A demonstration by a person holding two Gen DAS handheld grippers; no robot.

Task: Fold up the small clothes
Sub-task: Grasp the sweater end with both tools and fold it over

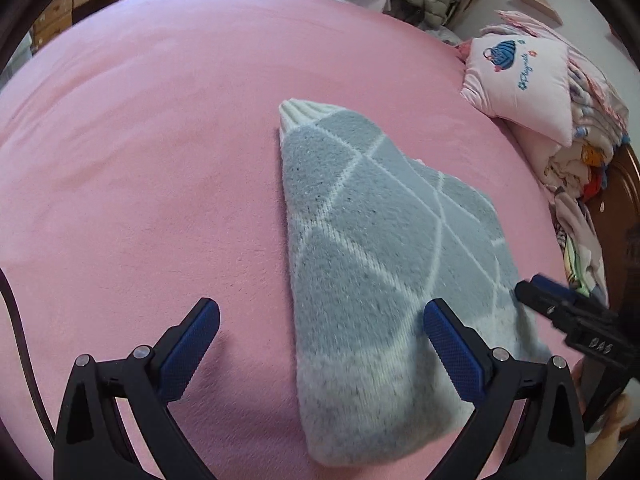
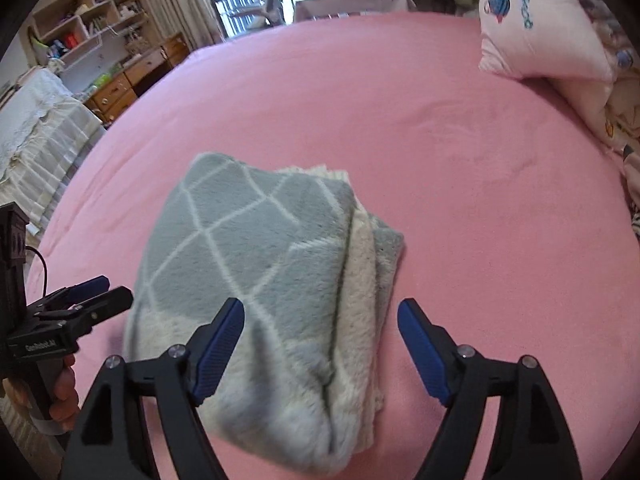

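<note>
Grey-and-white knit garment [image 1: 384, 264] lies folded into a thick bundle on the pink bedsheet [image 1: 140, 140], near my edge of the bed. Layered edges stack up on its right side, so the fold looks nearly or fully done. My left gripper [image 1: 320, 332] hangs wide open over the near left edge, holding nothing; one finger sits above the fabric, the other above bare sheet. My right gripper [image 2: 322, 334] is likewise spread, empty, straddling the stacked right edge. Both seem placed to check or square the bundle. Pillow [image 1: 520, 80] lies well apart.
</note>
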